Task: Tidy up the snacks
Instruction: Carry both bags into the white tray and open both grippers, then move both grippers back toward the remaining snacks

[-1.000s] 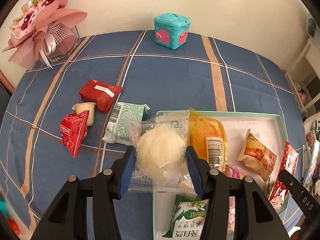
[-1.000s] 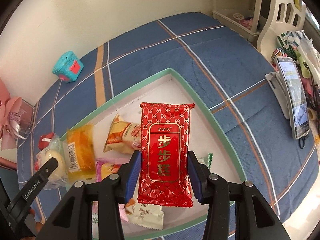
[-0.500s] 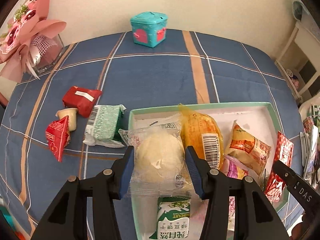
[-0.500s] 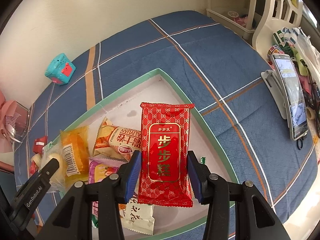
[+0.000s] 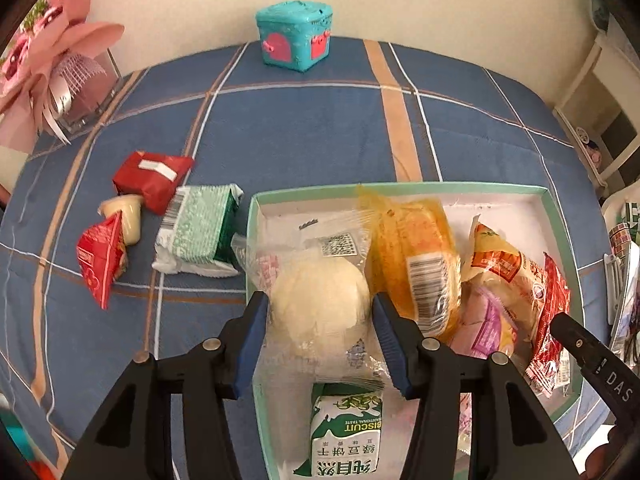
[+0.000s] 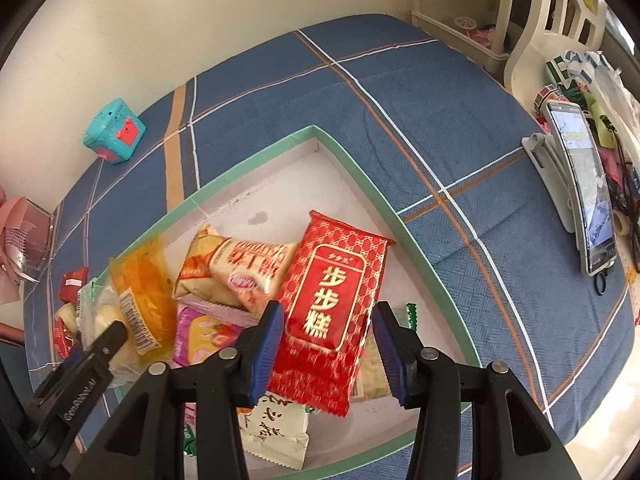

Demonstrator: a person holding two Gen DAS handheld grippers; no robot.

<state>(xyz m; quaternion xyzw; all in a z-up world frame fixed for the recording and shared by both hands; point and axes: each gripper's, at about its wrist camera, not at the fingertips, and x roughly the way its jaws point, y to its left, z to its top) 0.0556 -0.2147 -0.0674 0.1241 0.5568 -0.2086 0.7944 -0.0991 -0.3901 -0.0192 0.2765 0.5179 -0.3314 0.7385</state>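
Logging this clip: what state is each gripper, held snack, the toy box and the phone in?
left gripper: shut on the bun packet
bun packet: held over the tray's left rim
right gripper: open
red cake packet: loose, tilted on the tray's snacks
green packet: lying outside the tray
teal toy box: closed
phone: screen on, propped up

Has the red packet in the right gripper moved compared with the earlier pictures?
Yes. The red packet has tilted and dropped from the right gripper toward the tray floor.
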